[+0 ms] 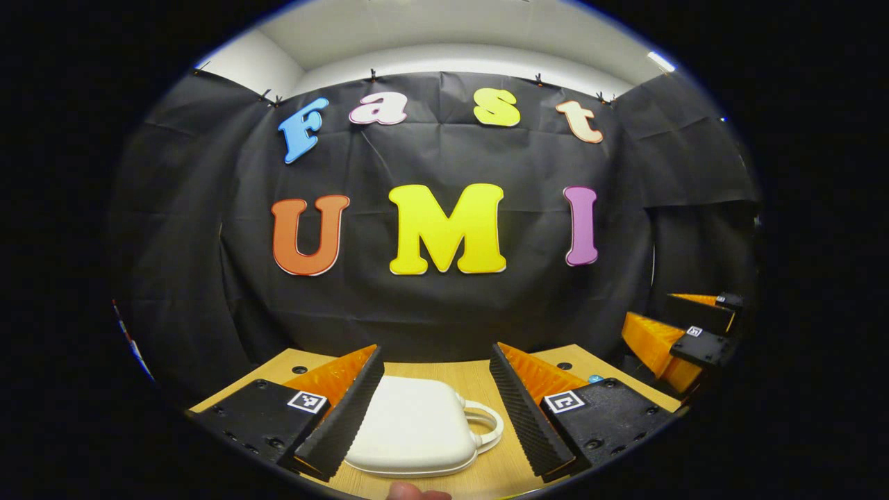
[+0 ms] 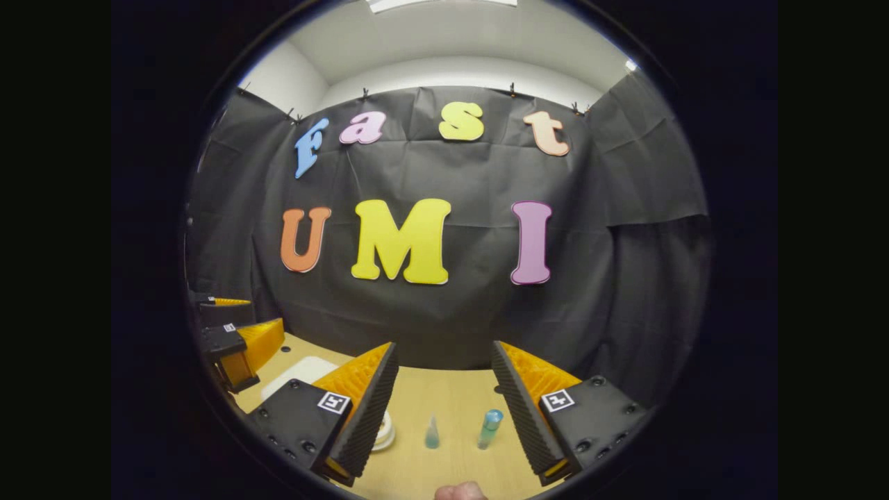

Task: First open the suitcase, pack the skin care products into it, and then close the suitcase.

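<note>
In the left gripper view, the left gripper point(image 1: 436, 399) is held with fingers spread and empty above the closed white suitcase point(image 1: 413, 423) on the wooden table point(image 1: 479, 378). In the right gripper view, the right gripper point(image 2: 444, 403) is likewise spread, nothing grasped; below it stand a small dropper bottle point(image 2: 432, 433) and a blue-capped tube point(image 2: 489, 428), with a white jar point(image 2: 384, 435) partly hidden behind its left finger.

place: recording booth/lab | evidence: black cloth wall point(image 1: 444, 305) clipped up, bare wooden table point(image 2: 444, 396), white ceiling point(image 1: 444, 28)
</note>
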